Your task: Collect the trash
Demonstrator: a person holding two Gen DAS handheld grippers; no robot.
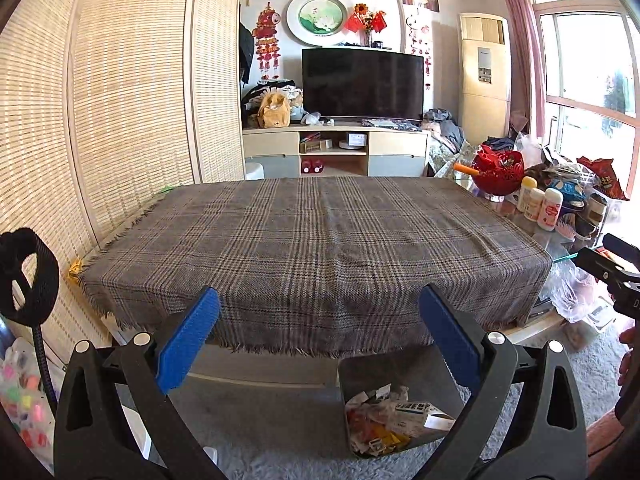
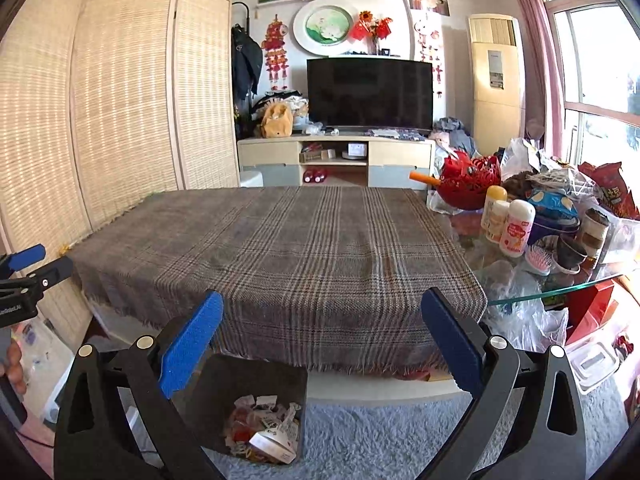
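Observation:
A dark grey trash bin (image 1: pixel 362 368) stands on the carpet in front of the table, filled with paper scraps, wrappers and a small white box (image 1: pixel 416 416). It also shows in the right wrist view (image 2: pixel 256 376). The table is covered by a grey plaid cloth (image 1: pixel 312 240), with no loose trash visible on it (image 2: pixel 276 248). My left gripper (image 1: pixel 320 300) is open and empty, held before the table's near edge, above the bin. My right gripper (image 2: pixel 322 304) is open and empty, to the right of the bin. Each gripper shows at the edge of the other's view.
The right end of the glass table (image 2: pixel 560 288) holds a red bowl (image 2: pixel 468 188), white bottles (image 2: pixel 516 226), snack bags and a hairbrush. Plastic bags and boxes (image 2: pixel 592 360) sit on the floor at right. A woven folding screen (image 1: pixel 120 100) stands left. A TV cabinet (image 1: pixel 336 148) is behind.

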